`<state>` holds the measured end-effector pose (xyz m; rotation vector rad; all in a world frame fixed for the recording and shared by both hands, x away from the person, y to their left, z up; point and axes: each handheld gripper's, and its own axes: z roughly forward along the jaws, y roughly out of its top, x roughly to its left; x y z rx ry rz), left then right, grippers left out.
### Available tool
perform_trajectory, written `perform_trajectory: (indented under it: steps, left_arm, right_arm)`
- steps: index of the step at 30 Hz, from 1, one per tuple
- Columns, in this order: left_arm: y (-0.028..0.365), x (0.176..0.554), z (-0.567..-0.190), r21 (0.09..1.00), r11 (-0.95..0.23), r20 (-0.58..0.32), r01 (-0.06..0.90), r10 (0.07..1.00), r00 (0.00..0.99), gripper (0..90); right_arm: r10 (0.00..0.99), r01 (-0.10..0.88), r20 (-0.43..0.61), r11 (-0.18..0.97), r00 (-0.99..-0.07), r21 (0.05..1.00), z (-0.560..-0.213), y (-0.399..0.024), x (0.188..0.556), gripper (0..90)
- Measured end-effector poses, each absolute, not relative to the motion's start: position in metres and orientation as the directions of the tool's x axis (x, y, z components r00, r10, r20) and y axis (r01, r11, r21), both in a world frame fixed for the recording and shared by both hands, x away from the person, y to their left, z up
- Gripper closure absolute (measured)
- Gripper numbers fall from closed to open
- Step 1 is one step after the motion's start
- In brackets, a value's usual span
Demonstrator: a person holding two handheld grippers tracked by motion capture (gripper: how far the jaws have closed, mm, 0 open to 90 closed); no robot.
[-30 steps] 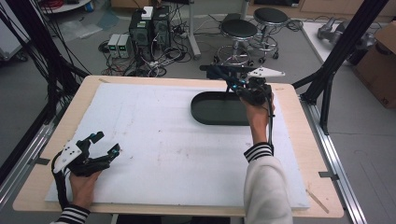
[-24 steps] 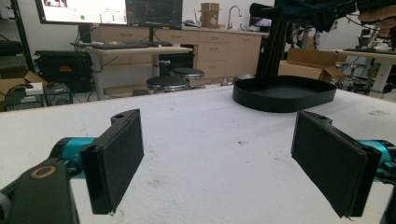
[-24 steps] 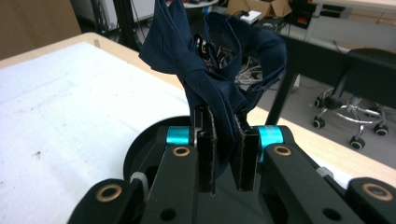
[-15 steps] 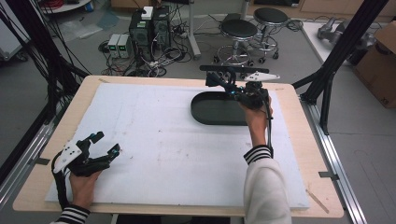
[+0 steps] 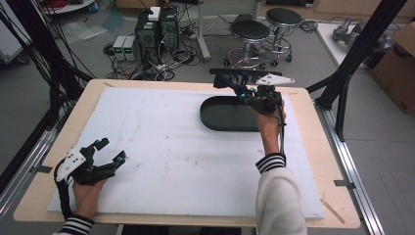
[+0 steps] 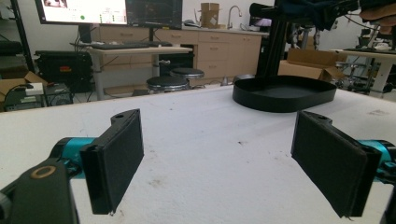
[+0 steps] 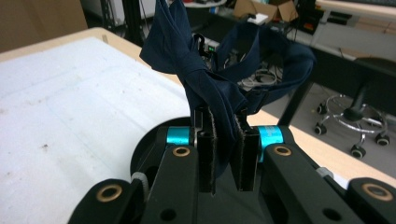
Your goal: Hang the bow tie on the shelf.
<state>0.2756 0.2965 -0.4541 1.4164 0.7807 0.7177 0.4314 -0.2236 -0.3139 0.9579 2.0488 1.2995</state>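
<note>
My right gripper (image 5: pixel 243 89) hangs over the far end of a black oval tray (image 5: pixel 220 120), shut on a dark navy cloth (image 5: pixel 230 73). In the right gripper view the cloth (image 7: pixel 210 79) rises bunched from between the pads of the right gripper (image 7: pixel 225 154), and part of the tray (image 7: pixel 144 150) shows below. My left gripper (image 5: pixel 110 150) rests at the front left of the white table mat (image 5: pixel 161 147), open with nothing in it. Its own view shows the left gripper (image 6: pixel 224 163) with jaws wide apart and the tray (image 6: pixel 285 95) far ahead.
The wooden table edge (image 5: pixel 313 147) frames the mat. Black frame posts (image 5: pixel 352 58) stand at the right and left sides. Two stools (image 5: pixel 249 32) and computer boxes (image 5: pixel 156 27) sit on the floor beyond the far edge.
The right gripper has edged slightly left over the tray with the cloth still in it. The left gripper has not moved.
</note>
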Motion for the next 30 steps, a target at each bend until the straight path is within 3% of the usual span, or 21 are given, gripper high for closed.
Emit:
perform_trajectory:
  steps: [23,30]
  left_arm:
    - [0.297,0.276,-0.454,0.999,0.039,-0.047,0.026,0.820,0.570,17.2]
    - [0.297,0.275,-0.454,0.999,0.038,-0.046,0.025,0.820,0.571,17.2]
  right_arm:
    - [0.771,0.184,-0.101,0.273,-0.629,0.944,-0.296,-0.204,0.433,82.5]
    - [0.777,0.260,-0.073,0.296,-0.625,0.919,-0.307,-0.204,0.439,82.4]
